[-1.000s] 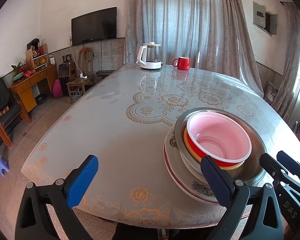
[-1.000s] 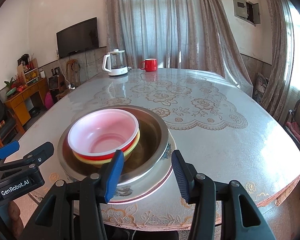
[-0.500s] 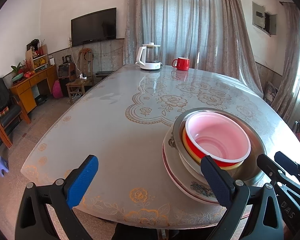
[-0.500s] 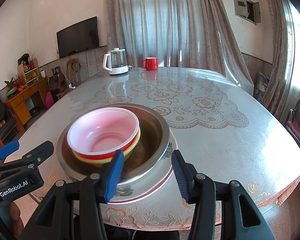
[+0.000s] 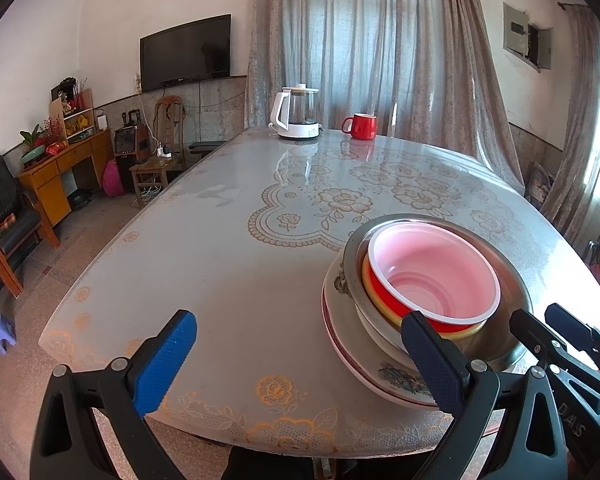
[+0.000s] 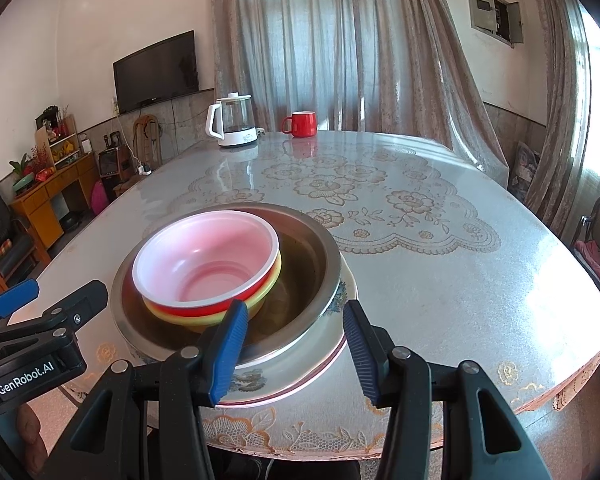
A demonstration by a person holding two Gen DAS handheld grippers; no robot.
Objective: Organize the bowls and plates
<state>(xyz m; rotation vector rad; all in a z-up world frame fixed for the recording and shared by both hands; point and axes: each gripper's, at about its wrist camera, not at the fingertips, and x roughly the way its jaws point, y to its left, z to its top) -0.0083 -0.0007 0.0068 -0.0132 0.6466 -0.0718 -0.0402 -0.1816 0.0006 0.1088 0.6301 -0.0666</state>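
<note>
Both tools [image 5: 300, 356] [image 6: 296, 350] open (holding nothing).

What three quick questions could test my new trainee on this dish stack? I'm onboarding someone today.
1. True or false: the red bowl sits inside the yellow bowl.
2. What holds both bowls: A) metal basin, B) kettle, C) red mug?
3. What lies under the basin?

Key: 1 true. 2 A. 3 A floral plate. The left gripper and right gripper are open, holding nothing.
</note>
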